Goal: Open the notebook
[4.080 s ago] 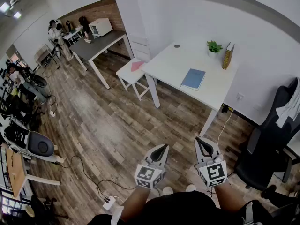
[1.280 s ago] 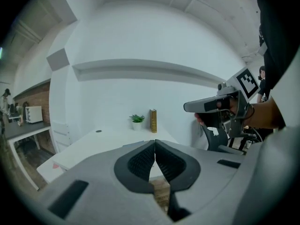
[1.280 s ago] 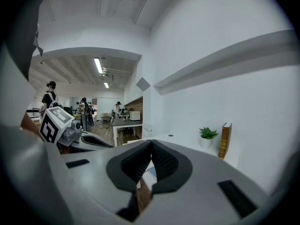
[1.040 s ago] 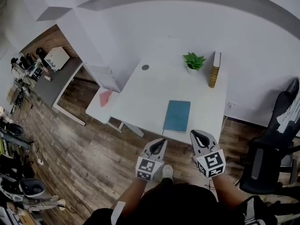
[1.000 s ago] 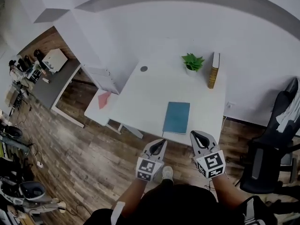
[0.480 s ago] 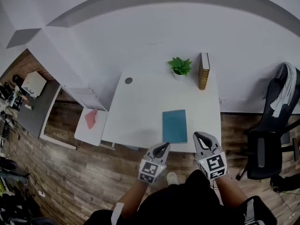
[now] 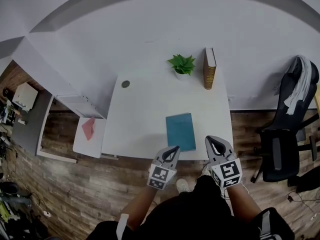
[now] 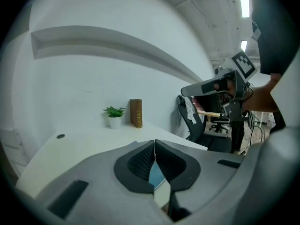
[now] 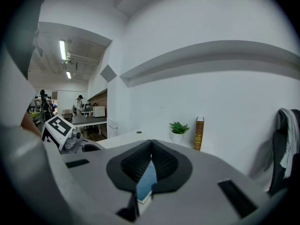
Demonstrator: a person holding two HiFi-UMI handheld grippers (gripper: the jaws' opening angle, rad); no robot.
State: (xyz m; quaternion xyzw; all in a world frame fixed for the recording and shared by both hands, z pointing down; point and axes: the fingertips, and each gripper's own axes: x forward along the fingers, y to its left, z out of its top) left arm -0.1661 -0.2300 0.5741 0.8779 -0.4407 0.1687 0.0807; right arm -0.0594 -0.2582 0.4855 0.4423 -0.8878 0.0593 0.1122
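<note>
Risk: left tool (image 7: 175, 148) and right tool (image 7: 209, 139), pressed together empty, could shove the flat teal notebook (image 7: 181, 131) across the white tabletop (image 7: 145, 111).

We can read no words or numbers anywhere. The brown book (image 7: 209, 68) stands just beside the plant (image 7: 181, 63), and its spine is too small for us to read. Well apart from the plant, the left gripper (image 7: 175, 148) and the right gripper (image 7: 209, 139) each carry black-and-white square patterns on their cubes. These are shapes, not letters.
</note>
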